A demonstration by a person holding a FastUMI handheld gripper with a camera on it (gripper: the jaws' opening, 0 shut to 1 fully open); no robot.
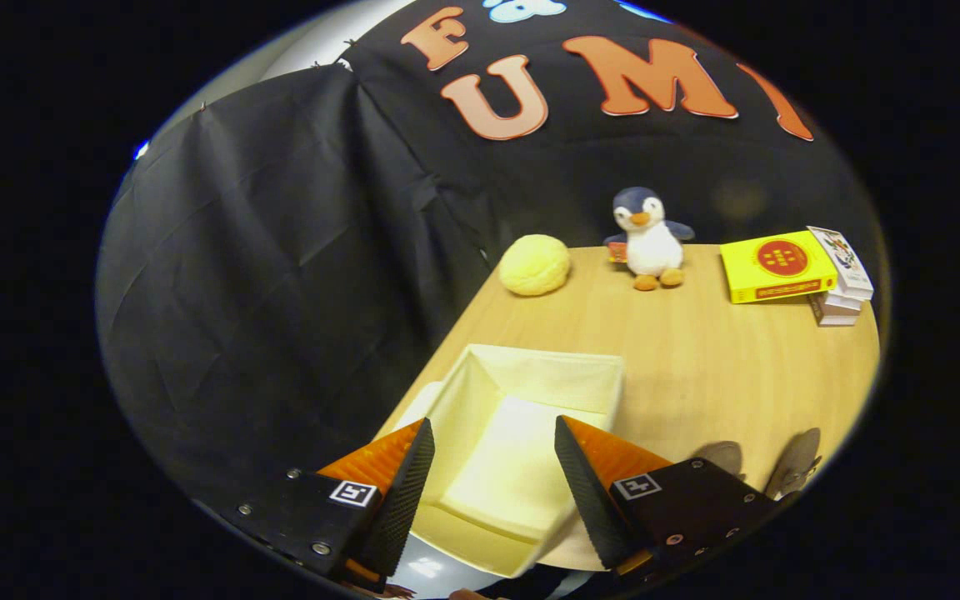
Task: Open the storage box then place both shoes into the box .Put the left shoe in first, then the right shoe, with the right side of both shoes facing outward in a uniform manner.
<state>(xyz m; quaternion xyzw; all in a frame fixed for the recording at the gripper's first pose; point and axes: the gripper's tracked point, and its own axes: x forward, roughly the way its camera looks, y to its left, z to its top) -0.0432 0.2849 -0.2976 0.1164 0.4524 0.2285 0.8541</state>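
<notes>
The bench [697, 367] is light wood, with its left edge running along the black cloth wall [280, 275] and open surface to the right of the box and between the box and the things at the far side.

The box [522, 392] sits at the near left of the bench, close to that edge. It is cream, soft-walled, open at the top, with nothing inside; its pale floor shows plainly. A cream flap, perhaps the lid, pokes out at its left side.

The gripper [492, 442] hangs over the box, its two orange-backed, black-faced fingers [413, 475] spread wide and holding nothing; the inside of the box lies between them and just ahead. Each finger base carries a small square black-and-white marker.

At the far right a yellow box [776, 267] with a red round mark leans on a stack of books [842, 287]; its writing is too small to read. A white and blue penguin [651, 242] toy stands at the far edge, and a yellow ball [535, 265] lies to its left, near the bench's corner.

Two brownish shapes [797, 462] lie right of the right finger; I cannot tell what they are.
</notes>
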